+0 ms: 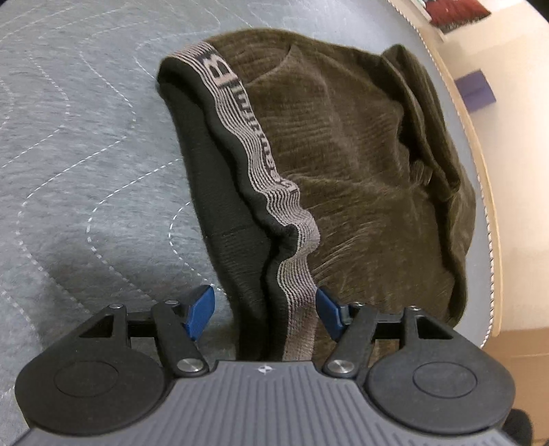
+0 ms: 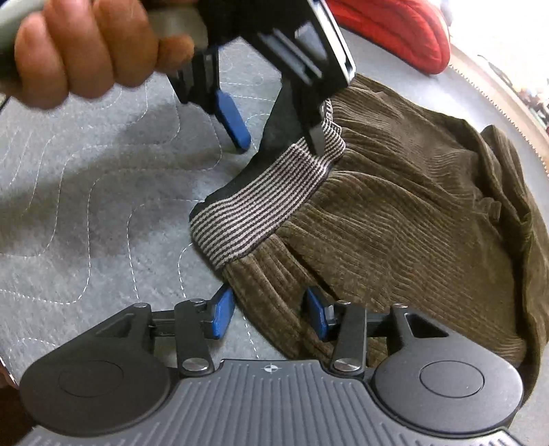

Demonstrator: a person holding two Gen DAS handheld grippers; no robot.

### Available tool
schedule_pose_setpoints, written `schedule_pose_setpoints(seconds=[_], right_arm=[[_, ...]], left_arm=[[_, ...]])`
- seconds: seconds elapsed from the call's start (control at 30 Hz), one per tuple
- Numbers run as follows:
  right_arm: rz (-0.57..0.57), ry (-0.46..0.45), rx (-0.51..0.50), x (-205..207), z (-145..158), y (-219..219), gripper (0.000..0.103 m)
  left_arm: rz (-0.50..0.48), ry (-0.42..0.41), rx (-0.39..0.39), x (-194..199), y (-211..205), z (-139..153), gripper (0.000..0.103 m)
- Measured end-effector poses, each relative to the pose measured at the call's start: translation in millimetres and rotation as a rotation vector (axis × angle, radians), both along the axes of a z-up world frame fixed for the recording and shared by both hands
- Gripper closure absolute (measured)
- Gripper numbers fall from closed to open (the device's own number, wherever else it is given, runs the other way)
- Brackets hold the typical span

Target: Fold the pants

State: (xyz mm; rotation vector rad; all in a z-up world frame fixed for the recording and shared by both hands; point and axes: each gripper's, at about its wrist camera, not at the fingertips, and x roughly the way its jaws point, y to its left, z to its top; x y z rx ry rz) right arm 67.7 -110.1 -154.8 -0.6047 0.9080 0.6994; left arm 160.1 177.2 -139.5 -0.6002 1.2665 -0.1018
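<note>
Both wrist views look steeply down, close, sharing the pants (image 1: 343,144).

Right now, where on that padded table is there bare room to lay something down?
The grey quilted mat lies bare beside the striped waistband. Across it, olive corduroy pants reach nearly to the table edge, with a red cushion beyond. Both grippers crowd the waistband.

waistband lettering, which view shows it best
The left wrist view: the striped waistband runs its full length there, with a large letter B and smaller lettering along it. The right wrist view shows only its striped end; the left gripper covers most of the lettering.
</note>
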Motion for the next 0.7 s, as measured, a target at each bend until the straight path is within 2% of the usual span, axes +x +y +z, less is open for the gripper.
schedule_pose_setpoints(seconds=[0.07, 0.23, 0.3, 0.33, 0.37, 0.47, 0.57, 0.7], right_arm=[[0.011, 0.007, 0.008, 0.7, -0.2, -2.7, 0.055], [0.047, 0.005, 0.058, 7.1, 3.9, -4.6, 0.088], [0.045, 0.002, 0.088, 13.6, 7.4, -5.7, 0.091], [0.049, -0.005, 0.099, 14.5, 10.3, -6.2, 0.092], [0.059, -0.021, 0.108, 10.7, 14.9, -6.9, 0.093], [0.112, -0.086, 0.134, -1.8, 33.0, -7.9, 0.094], [0.166, -0.136, 0.157, -14.9, 49.6, -5.7, 0.094], [0.252, -0.148, 0.199, -34.8, 65.1, 14.0, 0.094]], left_arm=[[-0.012, -0.027, -0.001, 3.0, -2.9, -0.5, 0.031], [-0.019, -0.084, 0.016, 7.2, -12.9, -2.0, 0.031], [-0.027, -0.102, 0.044, 8.2, -18.1, 0.2, 0.04], [-0.026, -0.11, 0.062, 8.6, -18.7, 2.2, 0.065], [-0.017, -0.113, 0.073, 7.7, -16.4, 4.0, 0.073], [-0.009, -0.151, 0.064, 5.8, -11.5, 18.5, 0.084], [-0.035, -0.21, 0.09, -0.7, -8.6, 49.6, 0.087], [-0.027, -0.255, 0.127, -25.6, 16.5, 89.0, 0.088]])
